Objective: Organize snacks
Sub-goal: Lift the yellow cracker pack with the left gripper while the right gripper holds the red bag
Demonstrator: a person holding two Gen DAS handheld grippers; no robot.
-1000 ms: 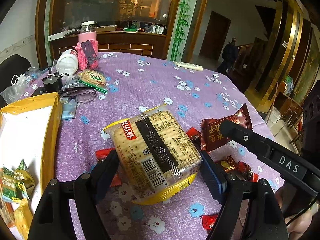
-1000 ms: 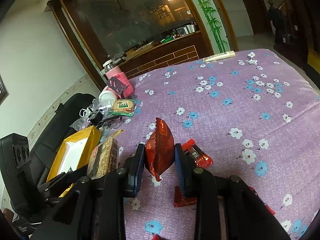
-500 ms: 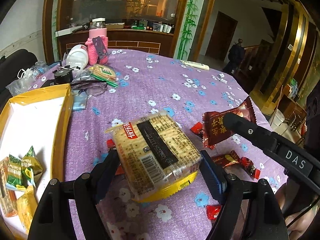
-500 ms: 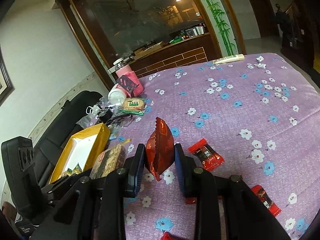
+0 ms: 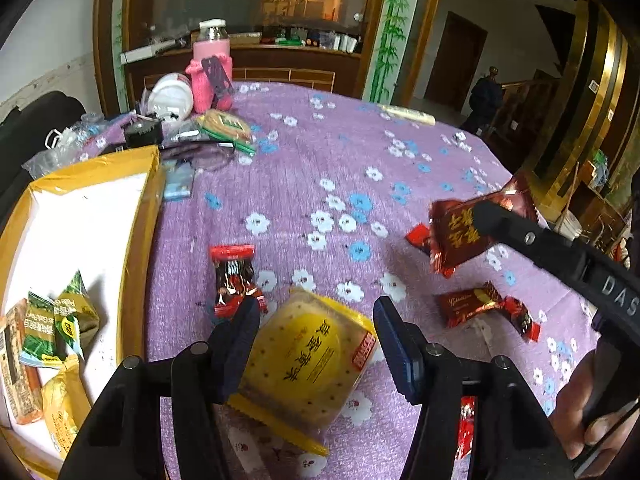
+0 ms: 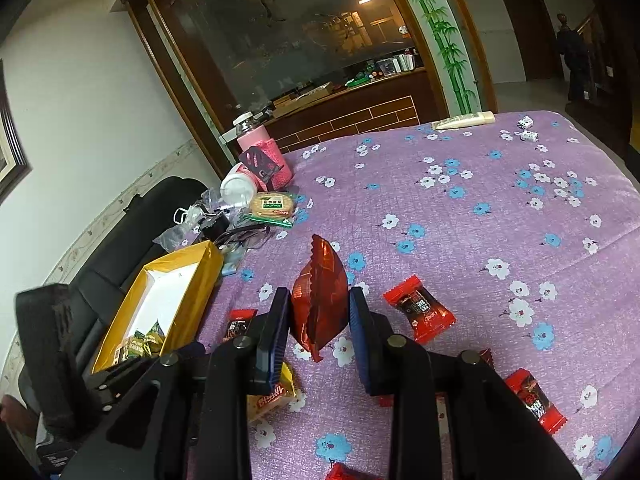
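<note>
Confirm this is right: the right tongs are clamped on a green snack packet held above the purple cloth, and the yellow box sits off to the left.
Not quite: the packet is red, not green. The right wrist view shows the right tongs shut on a red snack packet above the purple cloth, with the yellow box off to the left.

between the black left gripper (image 5: 312, 340) sits a yellow cracker pack (image 5: 308, 360) with a red label, ahead of it a purple tablecloth (image 5: 320, 152) with white and blue flowers, to its left a yellow box (image 5: 148, 208) lined white, and the black right gripper (image 6: 318, 320) frames a shiny red packet (image 6: 320, 304).
</note>
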